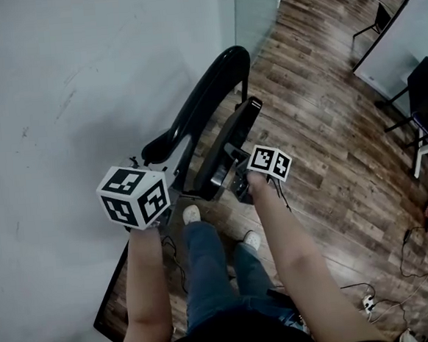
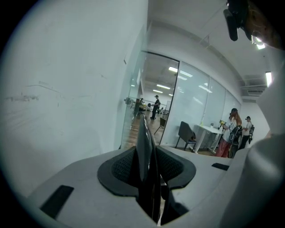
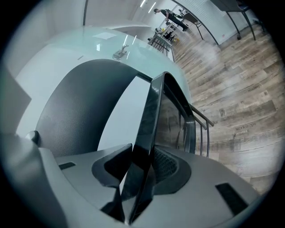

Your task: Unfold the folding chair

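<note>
Folding chair [image 1: 207, 104], black and not opened out, stood on the wood floor [image 1: 330, 143] just beside the white wall [image 1: 61, 105], directly ahead of the person's shoes [image 1: 191, 214]. Left gripper [image 2: 149, 169] was clamped on a thin black edge of the chair with a pad pressed on each face. Right gripper [image 3: 141, 169] was clamped the same way on a glossy black panel [image 3: 153, 111], probably the seat, though the head view was too cluttered there to confirm.
</note>
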The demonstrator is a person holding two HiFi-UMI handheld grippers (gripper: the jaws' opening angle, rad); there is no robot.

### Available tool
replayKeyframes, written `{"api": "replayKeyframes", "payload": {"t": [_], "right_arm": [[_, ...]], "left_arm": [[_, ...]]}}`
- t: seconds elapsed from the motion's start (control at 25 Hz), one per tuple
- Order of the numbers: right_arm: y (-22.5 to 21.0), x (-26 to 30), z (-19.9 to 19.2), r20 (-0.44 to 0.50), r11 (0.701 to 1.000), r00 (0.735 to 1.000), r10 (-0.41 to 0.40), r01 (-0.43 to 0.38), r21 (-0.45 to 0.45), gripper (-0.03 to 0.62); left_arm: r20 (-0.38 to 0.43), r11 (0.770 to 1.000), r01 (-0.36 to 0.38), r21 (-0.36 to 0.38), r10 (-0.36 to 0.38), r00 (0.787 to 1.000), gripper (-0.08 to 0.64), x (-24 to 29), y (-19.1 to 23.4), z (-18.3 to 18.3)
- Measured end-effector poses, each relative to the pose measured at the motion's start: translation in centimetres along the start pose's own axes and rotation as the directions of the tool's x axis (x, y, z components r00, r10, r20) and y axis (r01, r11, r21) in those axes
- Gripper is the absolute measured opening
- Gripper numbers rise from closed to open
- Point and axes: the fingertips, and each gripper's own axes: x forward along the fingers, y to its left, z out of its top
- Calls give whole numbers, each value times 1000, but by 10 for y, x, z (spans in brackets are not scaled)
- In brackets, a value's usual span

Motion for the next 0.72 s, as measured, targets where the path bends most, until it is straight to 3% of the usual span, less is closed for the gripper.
{"api": "replayKeyframes", "payload": {"t": [0.32, 0.44, 0.52, 0.56, 0.72], "right_arm": [[-44, -38, -2, 19, 999, 1000, 11, -12, 53, 146], [-72, -55, -2, 53, 993, 994, -99, 95, 76, 169], [-94, -66, -4, 78, 973, 977, -199, 188, 132, 198], [-102, -71, -5, 89, 966, 973, -215, 198, 165, 199], [-112, -79, -6, 134, 973, 977, -166, 140, 185, 186]], "left_arm": [[5, 997, -83, -1, 83, 997, 124, 4, 15, -7], [4, 997, -82, -13, 82, 997, 124, 8, 13, -12], [-1, 997, -72, -29, 72, 997, 124, 11, 11, -18], [-5, 997, -65, -35, 64, 998, 124, 12, 9, -21], [-2, 997, -73, -36, 73, 997, 126, 12, 13, -23]]}}
